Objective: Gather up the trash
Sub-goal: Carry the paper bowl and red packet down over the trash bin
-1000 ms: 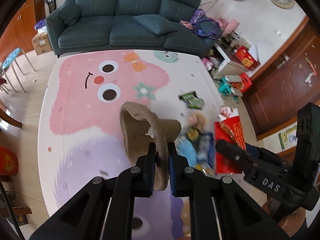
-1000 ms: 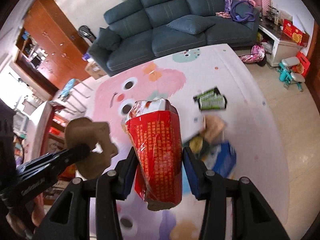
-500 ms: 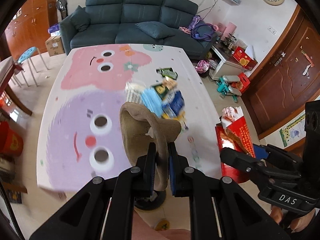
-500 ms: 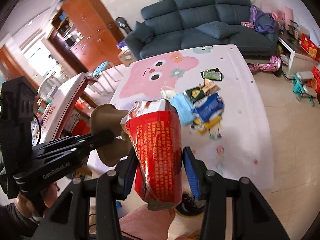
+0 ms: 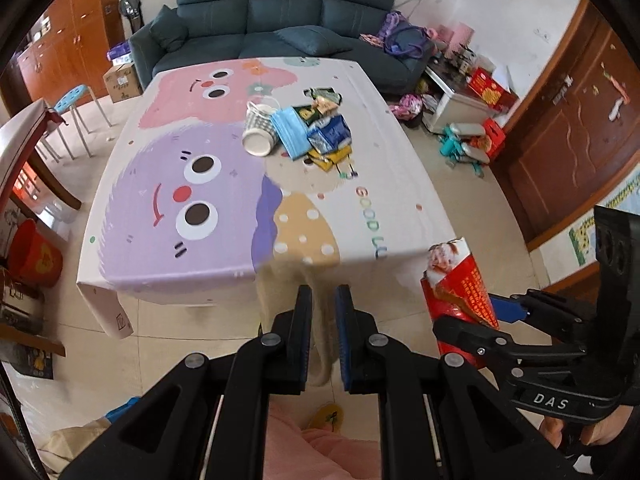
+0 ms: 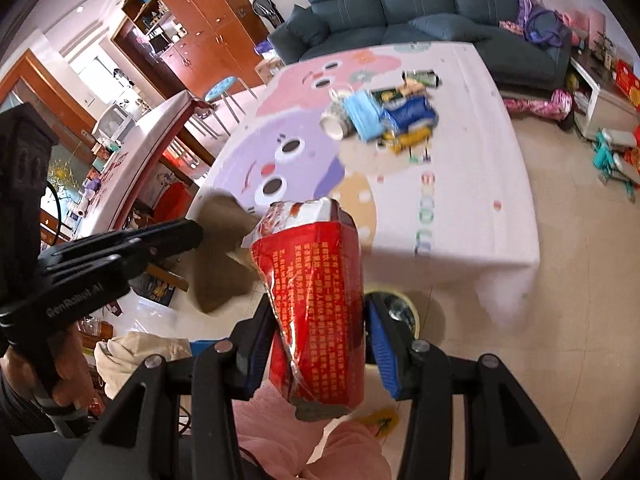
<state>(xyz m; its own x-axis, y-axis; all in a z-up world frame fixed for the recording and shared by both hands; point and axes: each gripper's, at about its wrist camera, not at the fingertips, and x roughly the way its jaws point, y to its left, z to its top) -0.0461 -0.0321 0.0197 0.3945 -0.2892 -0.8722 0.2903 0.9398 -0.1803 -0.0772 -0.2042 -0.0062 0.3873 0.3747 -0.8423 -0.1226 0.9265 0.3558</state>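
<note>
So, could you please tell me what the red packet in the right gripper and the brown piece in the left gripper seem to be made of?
The red packet looks like glossy foil-lined plastic film: it shines, creases sharply, and shows a silvery inside at its torn top. The brown piece looks like matte, unprinted cardboard or moulded paper pulp: dull surface, soft curved edges. Which of the two is unclear.

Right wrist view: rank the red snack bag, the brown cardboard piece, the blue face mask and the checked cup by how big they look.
1. red snack bag, largest, though nearness to the camera inflates it.
2. brown cardboard piece, also near.
3. blue face mask and checked cup, far off on the table and blurred; they look alike, so I will not rank them.
</note>
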